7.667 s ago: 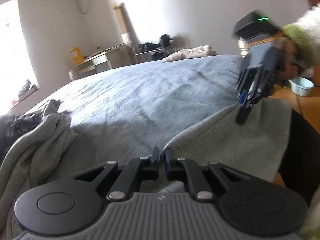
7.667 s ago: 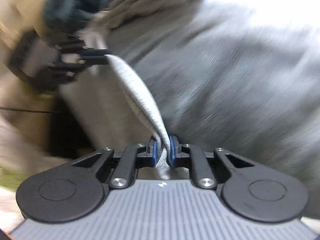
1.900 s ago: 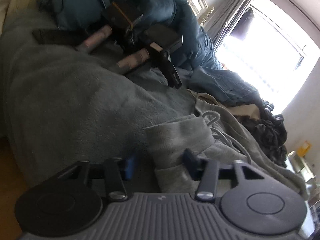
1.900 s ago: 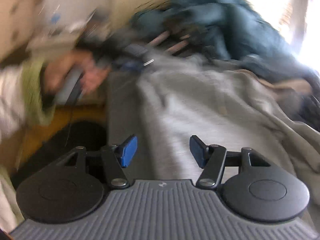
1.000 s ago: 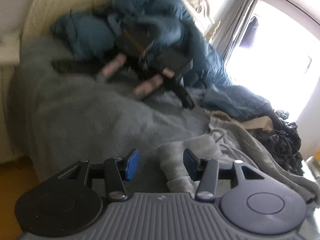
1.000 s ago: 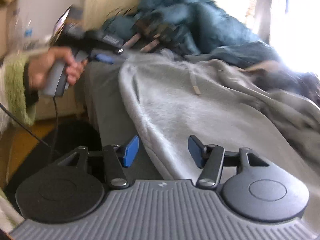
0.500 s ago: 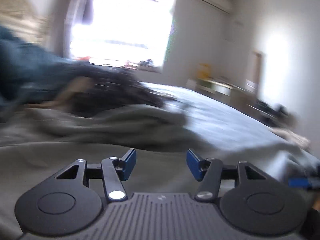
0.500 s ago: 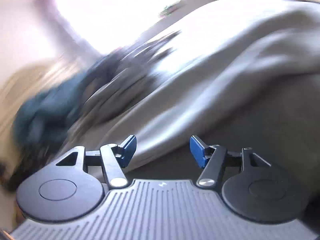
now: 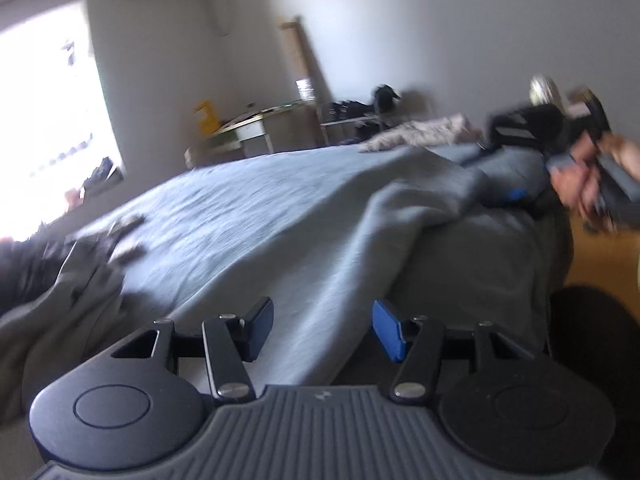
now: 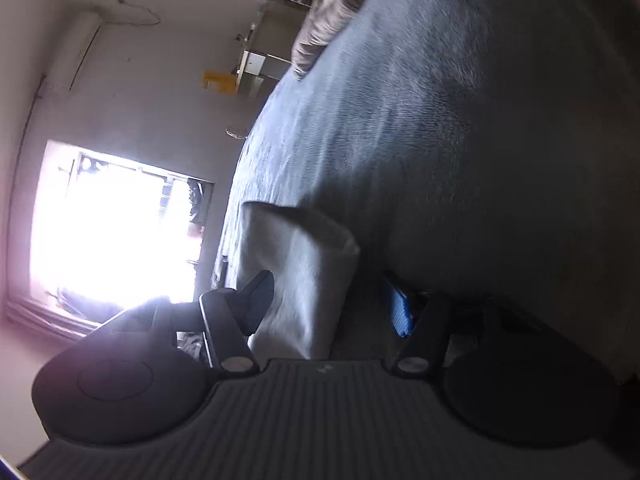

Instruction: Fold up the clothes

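Observation:
A light grey sweatshirt (image 9: 360, 240) lies spread on the blue-grey bed blanket (image 9: 240, 200), running from under my left gripper (image 9: 323, 328) toward the far right. The left gripper hovers over the sweatshirt's near part, open, its pads touching nothing. At the right edge a hand (image 9: 580, 184) holds my right gripper (image 9: 516, 194) near the sweatshirt's far corner. The right wrist view is rolled sideways. There a pale grey edge of the sweatshirt (image 10: 296, 272) stands between the fingers of the right gripper (image 10: 330, 306), closer to the dark finger (image 10: 260, 300). The jaws are open and do not press on it.
A dark clothes pile (image 9: 24, 264) and another grey garment (image 9: 60, 320) lie at the left. A beige cloth (image 9: 420, 132) sits at the bed's far end. Beyond are a desk (image 9: 248, 132) and a bright window (image 9: 48, 120). Wooden floor (image 9: 600, 256) runs along the right.
Both views have swung away from the blue duvet and headboard to the other end of the bed. The right view has rolled onto its side. Both grippers stay open.

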A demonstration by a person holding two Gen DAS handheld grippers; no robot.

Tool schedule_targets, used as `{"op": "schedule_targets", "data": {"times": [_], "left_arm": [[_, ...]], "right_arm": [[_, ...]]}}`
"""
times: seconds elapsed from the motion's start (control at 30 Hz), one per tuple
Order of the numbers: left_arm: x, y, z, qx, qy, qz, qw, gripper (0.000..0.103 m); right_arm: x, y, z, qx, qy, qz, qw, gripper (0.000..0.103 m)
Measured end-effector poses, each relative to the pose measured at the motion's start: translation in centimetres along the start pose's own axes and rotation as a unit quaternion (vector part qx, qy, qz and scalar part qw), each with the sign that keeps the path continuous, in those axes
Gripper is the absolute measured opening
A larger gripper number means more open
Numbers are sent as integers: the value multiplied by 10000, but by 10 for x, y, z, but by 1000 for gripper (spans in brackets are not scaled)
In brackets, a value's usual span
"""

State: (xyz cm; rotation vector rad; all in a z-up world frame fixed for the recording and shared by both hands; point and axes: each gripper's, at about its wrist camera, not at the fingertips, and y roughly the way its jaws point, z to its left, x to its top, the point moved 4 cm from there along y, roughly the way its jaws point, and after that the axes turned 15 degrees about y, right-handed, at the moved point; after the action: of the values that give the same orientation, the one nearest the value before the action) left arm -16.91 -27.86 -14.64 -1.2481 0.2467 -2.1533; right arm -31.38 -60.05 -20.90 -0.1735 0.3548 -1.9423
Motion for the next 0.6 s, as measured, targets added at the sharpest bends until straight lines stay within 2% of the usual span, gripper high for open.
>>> {"op": "schedule_targets", "data": {"times": [0.07, 0.13, 0.2, 0.23, 0.3, 0.6], "left_arm": [[0, 8, -11, -56, 186, 33, 9998, 57], [0, 15, -16, -122, 277, 45, 9995, 57], [1, 19, -19, -113, 344, 44, 9993, 57], [2, 22, -19, -81, 388, 52, 9992, 57], [4, 25, -19, 11, 484, 39, 9988, 57], [4, 21, -21, 382, 653, 43, 9971, 57]], "right_arm": [[4, 4, 6, 3, -117, 49, 9999, 57], [5, 8, 18, -70, -433, 50, 9990, 41], [5, 7, 31, -63, -749, 86, 9971, 18], [4, 6, 37, -30, -879, 117, 9961, 14], [3, 7, 52, 80, -1059, 196, 9941, 9], [-5, 29, 146, 955, -1338, 784, 9833, 8]]}}
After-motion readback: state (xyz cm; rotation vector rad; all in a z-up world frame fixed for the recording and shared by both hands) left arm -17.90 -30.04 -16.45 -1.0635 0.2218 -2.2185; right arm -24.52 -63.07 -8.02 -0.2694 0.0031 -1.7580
